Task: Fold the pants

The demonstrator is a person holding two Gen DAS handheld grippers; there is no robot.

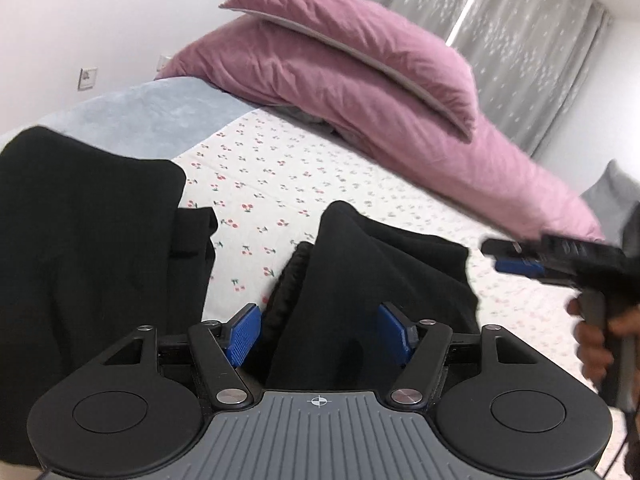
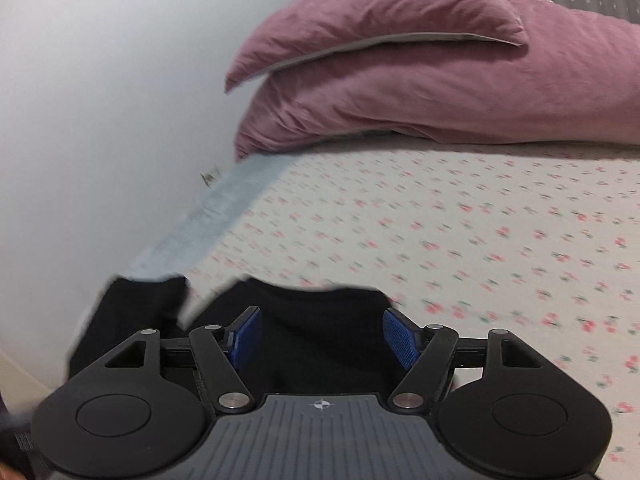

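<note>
1. Black fabric, the pants (image 1: pixel 360 280), lies bunched on the bed sheet (image 1: pixel 280 176), which is white with small red cherry prints; a second dark folded garment (image 1: pixel 80 232) sits to the left of them, apart from them across a strip of sheet.
2. No readable brand, label or writing shows on any item; the only mark is a small white crosshair symbol on each gripper's grey ribbed body.
3. The left gripper (image 1: pixel 320 332) has its blue-padded fingers (image 1: pixel 242 334) spread wide, and a raised fold of the pants stands between them; whether either pad touches the cloth cannot be told.
4. The right gripper (image 2: pixel 322 336) is also spread wide, hovering over black cloth (image 2: pixel 320 320) that lies between and below its pads without being clamped.
5. In the left wrist view the right gripper appears blurred at the right edge, held by a hand (image 1: pixel 592 344).
6. A pink duvet (image 1: pixel 360 80) is heaped at the far side of the bed, with a pale blue blanket (image 1: pixel 160 116) beside it near the wall.
</note>
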